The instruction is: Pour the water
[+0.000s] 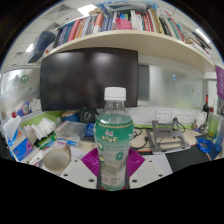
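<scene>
Bottle (115, 140) is held upright, its long axis vertical and white cap (115, 95) pointing up. It is clamped between the pads (93, 162) of the gripper (114, 165), whose jaws are closed onto it.

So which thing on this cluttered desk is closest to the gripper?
The clear water bottle with the white cap and green label, standing upright between the gripper fingers; everything else lies beyond it.

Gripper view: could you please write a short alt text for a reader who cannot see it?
A clear plastic water bottle with a white cap and green label stands upright between the gripper fingers, whose purple pads flank it. Behind it lie a cluttered white desk, a dark monitor and a shelf of books.
</scene>
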`<state>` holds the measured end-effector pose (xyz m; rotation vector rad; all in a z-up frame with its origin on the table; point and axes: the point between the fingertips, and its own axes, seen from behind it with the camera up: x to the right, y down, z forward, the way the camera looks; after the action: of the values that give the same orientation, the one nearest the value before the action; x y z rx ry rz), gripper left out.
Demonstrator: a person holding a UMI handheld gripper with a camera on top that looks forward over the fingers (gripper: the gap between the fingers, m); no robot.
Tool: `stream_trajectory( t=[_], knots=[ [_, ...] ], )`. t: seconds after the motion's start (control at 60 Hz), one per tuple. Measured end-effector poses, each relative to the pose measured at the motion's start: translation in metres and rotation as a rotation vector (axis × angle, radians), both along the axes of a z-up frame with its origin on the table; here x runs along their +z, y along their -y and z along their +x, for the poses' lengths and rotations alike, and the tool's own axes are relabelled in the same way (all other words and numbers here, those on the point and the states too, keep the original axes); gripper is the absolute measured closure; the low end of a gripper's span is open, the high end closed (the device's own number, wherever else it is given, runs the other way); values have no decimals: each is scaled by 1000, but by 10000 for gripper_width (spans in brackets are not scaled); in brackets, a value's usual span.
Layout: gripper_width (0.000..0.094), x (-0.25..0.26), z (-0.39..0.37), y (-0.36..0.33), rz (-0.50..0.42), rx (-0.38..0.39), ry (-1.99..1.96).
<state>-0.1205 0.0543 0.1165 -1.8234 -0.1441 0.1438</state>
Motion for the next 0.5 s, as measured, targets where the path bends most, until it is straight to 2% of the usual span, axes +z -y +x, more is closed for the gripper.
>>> stream_trajectory(
  t=[0.167,0.3,0.4,0.5],
  knots=[
    [617,-32,5,-1,-14,-21,9],
    [616,-29,7,4,31,-41,-3],
    [584,-29,7,5,48,-58,21],
    [463,-28,7,5,44,-71,30]
  ],
)
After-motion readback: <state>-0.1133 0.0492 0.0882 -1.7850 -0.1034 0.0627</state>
